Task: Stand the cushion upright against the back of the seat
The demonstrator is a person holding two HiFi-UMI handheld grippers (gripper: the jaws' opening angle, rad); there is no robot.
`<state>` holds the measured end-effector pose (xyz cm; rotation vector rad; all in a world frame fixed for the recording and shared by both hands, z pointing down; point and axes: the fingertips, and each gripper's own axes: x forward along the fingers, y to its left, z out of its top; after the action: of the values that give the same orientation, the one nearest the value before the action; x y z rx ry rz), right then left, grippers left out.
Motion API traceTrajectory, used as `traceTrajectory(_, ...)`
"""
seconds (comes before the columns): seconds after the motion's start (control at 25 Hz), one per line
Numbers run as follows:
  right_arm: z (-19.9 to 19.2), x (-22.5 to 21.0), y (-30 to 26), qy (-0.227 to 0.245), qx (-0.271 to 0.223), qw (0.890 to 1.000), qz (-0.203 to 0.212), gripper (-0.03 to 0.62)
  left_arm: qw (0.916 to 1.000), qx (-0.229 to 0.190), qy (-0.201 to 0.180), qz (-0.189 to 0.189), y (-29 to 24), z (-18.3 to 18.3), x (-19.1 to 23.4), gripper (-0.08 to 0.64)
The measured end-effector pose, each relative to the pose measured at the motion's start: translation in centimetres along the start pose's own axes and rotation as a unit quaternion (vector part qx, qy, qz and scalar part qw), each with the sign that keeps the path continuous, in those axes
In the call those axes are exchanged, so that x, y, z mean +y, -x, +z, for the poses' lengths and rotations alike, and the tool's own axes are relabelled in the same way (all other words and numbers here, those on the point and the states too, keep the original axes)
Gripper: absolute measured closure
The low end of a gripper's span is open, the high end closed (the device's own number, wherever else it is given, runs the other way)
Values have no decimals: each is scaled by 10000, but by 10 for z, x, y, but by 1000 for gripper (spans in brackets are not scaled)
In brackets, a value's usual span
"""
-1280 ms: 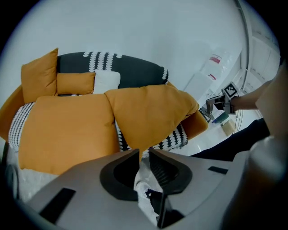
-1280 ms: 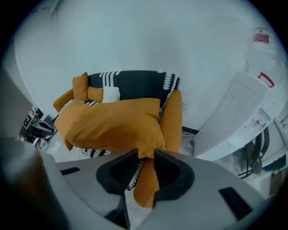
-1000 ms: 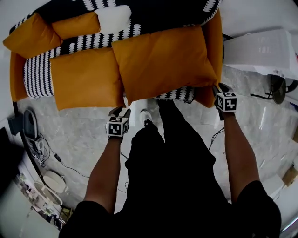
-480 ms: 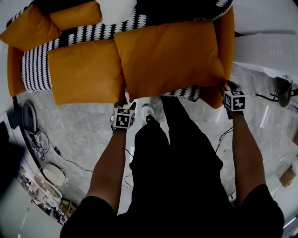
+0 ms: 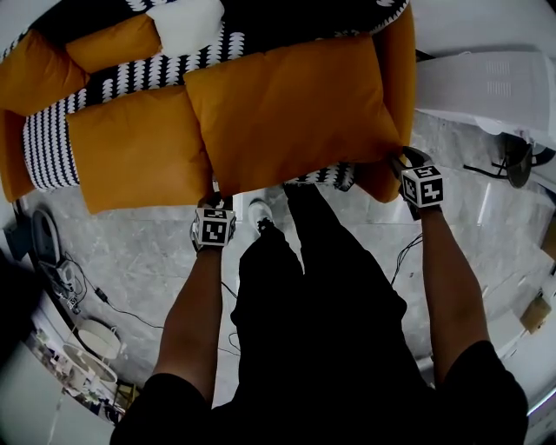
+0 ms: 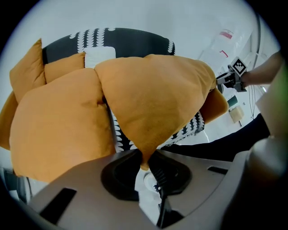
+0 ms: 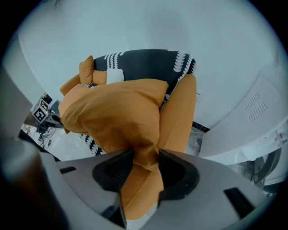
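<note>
Flat on the right half of the seat: the cushion (image 5: 291,109), big, roughly square, plump, in matte orange cloth, its front edge overhanging the sofa's front. Pinched at the front left corner by the left gripper (image 5: 215,202), jaws closing on the pointed tip of cloth. At the front right corner, the right gripper (image 5: 398,162), jaws spread wide, the bunched corner filling the gap between them but not clamped. Touching along the left edge, a second orange cushion (image 5: 139,148) of the same cloth, also flat. Tight on the right against the tall orange armrest (image 5: 398,61). Behind the rear edge, a narrow strip of black-and-white patterned sofa cover (image 5: 130,76), then the dark backrest (image 5: 287,17). At the left rear, a smaller orange cushion (image 5: 113,43) and a white pillow (image 5: 187,22) just beside it. In front, grey marbled floor (image 5: 130,252), smooth and glossy, with the person's legs (image 5: 313,287) in black between the two arms.
</note>
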<state>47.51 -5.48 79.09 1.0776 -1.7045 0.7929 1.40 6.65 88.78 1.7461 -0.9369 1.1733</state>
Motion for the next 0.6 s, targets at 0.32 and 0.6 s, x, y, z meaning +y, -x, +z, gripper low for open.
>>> traceTrajectory(0.32,6,1,-1,-4,190,9998,24,481,9995,-177,234,-105,25,19,-2,511)
traceTrajectory(0.6,13,-2,7,-374,121,9989,238,538,9973,-625,385,53,55,58,7,511)
